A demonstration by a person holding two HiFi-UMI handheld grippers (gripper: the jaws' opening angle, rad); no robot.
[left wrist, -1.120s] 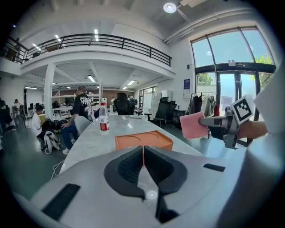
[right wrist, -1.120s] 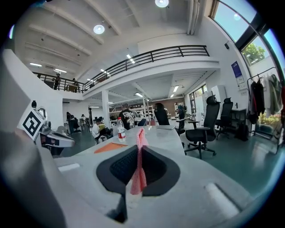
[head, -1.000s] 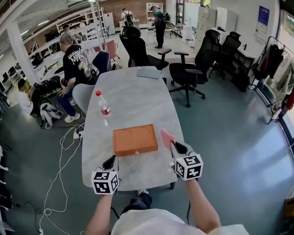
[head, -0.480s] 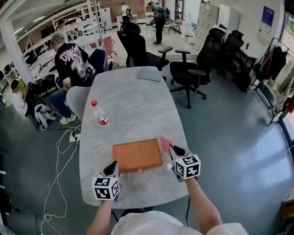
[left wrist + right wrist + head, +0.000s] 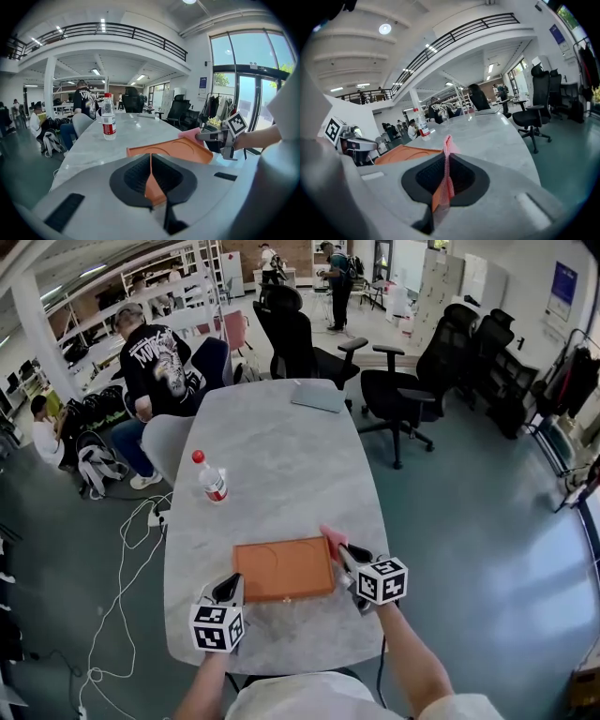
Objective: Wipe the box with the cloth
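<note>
Open-plan office, long grey marbled table [image 5: 281, 456] with people seated at its far left. Left gripper [image 5: 228, 589] hovers just off the near-left corner of the box [image 5: 283, 569], jaws pressed together with nothing task-related in them; the orange sliver at their seam looks like the tool's own part. The flat orange box lies near the table's near edge. The pink cloth [image 5: 333, 541] stands up at the box's far-right corner, pinched tight in the right gripper [image 5: 349, 557]. Wiping seems about to begin: the left gripper should probably press on the box so it doesn't slide. The right should probably drop the cloth flat onto the lid and drag it across in overlapping passes, including the round recesses. Writing: the bottle [image 5: 212, 480] has a red label, unreadable; a seated person's black shirt has white print, illegible; the gripper cubes carry only square markers.
</note>
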